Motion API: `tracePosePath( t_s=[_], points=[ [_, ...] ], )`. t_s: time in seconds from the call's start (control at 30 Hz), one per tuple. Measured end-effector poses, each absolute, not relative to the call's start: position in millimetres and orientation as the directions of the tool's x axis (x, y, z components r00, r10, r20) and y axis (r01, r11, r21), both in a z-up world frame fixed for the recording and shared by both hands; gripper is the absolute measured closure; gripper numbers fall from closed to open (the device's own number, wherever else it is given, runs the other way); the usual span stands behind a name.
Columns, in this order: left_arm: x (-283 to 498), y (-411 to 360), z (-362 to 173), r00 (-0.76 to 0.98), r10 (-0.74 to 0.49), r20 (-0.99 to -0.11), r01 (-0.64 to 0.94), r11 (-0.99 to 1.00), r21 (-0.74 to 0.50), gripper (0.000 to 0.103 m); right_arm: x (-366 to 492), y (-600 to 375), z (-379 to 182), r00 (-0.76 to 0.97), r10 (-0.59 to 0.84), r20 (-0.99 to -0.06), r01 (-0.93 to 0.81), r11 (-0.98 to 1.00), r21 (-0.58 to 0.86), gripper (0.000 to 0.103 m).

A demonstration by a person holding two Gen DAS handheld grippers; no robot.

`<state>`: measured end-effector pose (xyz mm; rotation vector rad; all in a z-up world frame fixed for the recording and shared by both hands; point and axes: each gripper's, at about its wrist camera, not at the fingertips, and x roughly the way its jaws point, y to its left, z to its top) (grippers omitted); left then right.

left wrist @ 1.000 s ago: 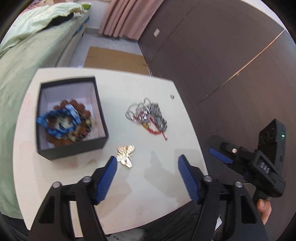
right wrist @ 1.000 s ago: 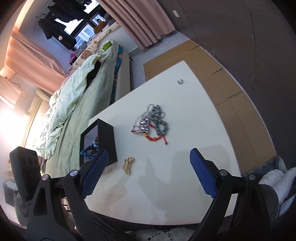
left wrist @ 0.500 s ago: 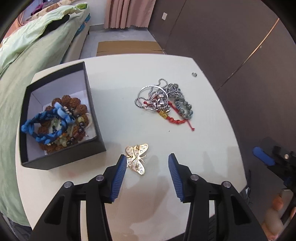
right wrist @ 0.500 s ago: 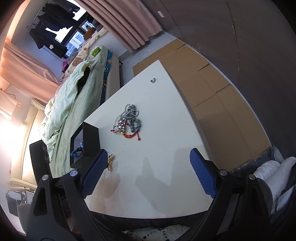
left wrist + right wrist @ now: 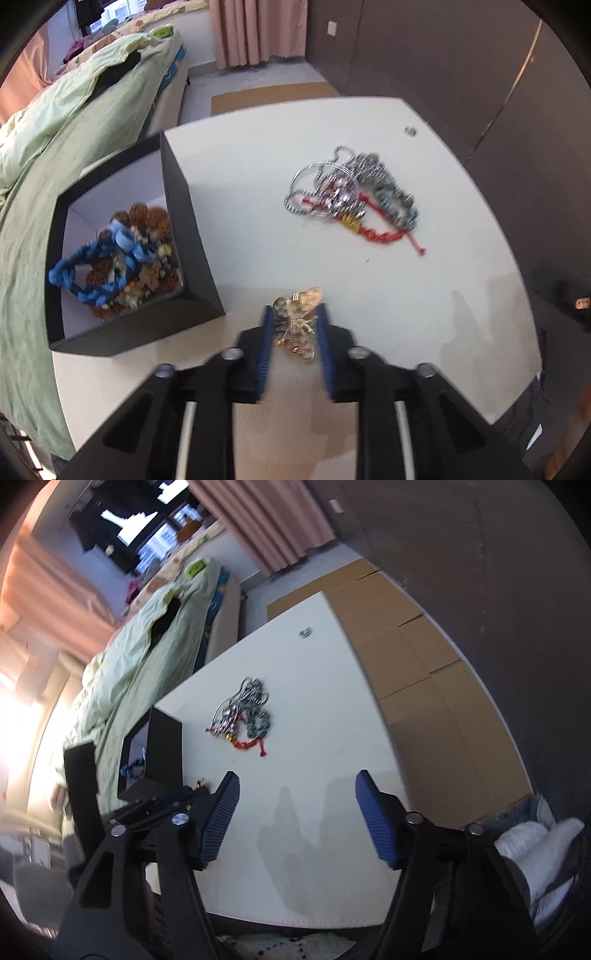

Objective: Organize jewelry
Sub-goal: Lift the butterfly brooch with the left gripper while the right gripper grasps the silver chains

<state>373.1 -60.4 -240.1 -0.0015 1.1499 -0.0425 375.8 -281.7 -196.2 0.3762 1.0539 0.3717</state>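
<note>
A gold butterfly brooch (image 5: 297, 317) lies on the white table (image 5: 258, 184) between the blue pads of my left gripper (image 5: 294, 309), whose jaws are closing and press on its wings. To its left stands a black box (image 5: 188, 229) holding a blue braided bracelet (image 5: 99, 266) and brown bead bracelets. A tangle of silver chains and a red cord bracelet (image 5: 351, 195) lies farther back on the right. In the right wrist view my right gripper (image 5: 297, 779) hovers over bare table, jaws closing with nothing between them; the left gripper (image 5: 184, 794) shows at its left beside the box (image 5: 164, 746).
A small metal ring (image 5: 410, 130) sits near the table's far right corner. A bed with green bedding (image 5: 74, 122) runs along the left side. Cardboard sheets (image 5: 424, 686) cover the floor to the right, below a dark wall. A person's white-socked foot (image 5: 532, 849) shows at lower right.
My left gripper came down and forward and narrowed its jaws around the gold butterfly brooch. The right gripper's jaws have narrowed from wide open.
</note>
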Motion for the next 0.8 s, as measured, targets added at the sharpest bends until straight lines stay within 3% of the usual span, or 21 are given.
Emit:
tracePosePath(
  t_s=[0.23,0.8],
  points=[
    [378.1,-55.6,-227.8,0.4,-0.091,-0.912,0.034,0.996,-0.084,0.094,395.6,-249.1,-204.2,0.404,0.468,-0.786,-0.209,0.884,0.418,0.054],
    [384.7,-37.0,-166.1,0.481,-0.223,-0.848,0.044,0.972,-0.231,0.094,457.9,-217.1,-221.9,0.365,0.407,-0.837,-0.201,0.913,0.356,0.055]
  ],
)
